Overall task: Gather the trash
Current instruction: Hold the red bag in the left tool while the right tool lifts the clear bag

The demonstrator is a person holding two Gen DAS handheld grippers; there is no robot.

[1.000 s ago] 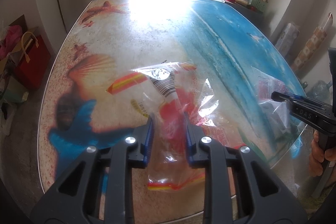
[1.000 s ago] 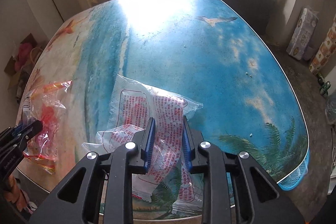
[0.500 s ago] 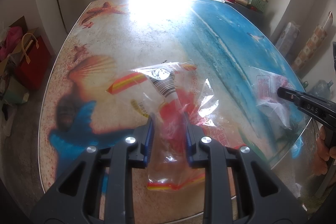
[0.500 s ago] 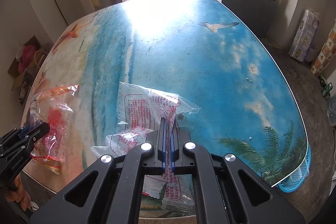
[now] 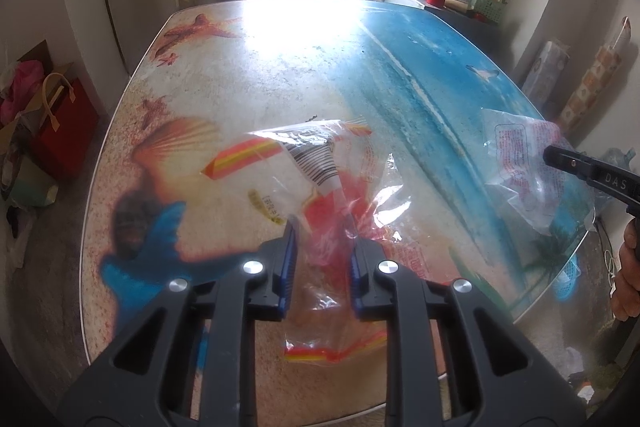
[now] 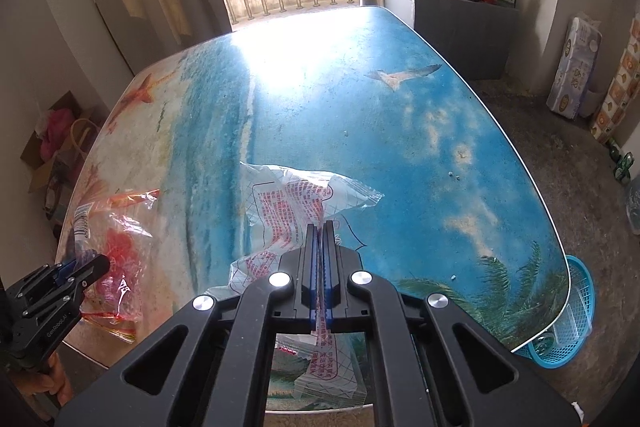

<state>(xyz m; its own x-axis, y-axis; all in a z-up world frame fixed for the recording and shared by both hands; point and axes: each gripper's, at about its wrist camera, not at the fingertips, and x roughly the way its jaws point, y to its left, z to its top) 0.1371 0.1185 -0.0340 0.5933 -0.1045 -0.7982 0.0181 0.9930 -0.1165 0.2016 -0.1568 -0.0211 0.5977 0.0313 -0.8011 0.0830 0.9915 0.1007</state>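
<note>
While my right tongs (image 6: 319,227) stand pressed together on a white wrapper printed in red (image 6: 296,203), the crumpled film bunches up just ahead of their tips and hangs out below them over the near edge of the table (image 6: 440,131). My left tongs (image 5: 322,227) have just been closing a little; their blue pads stand apart on either side of a clear bag with red and orange print (image 5: 320,187), and I cannot tell whether they press on it. That bag lies flat on the table, running out ahead of the left tongs and back beneath them. Beyond the table's edge, to the right of my right tongs, stands a blue mesh basket (image 6: 576,311). A hand (image 5: 628,267) grips the right tool's handle.
</note>
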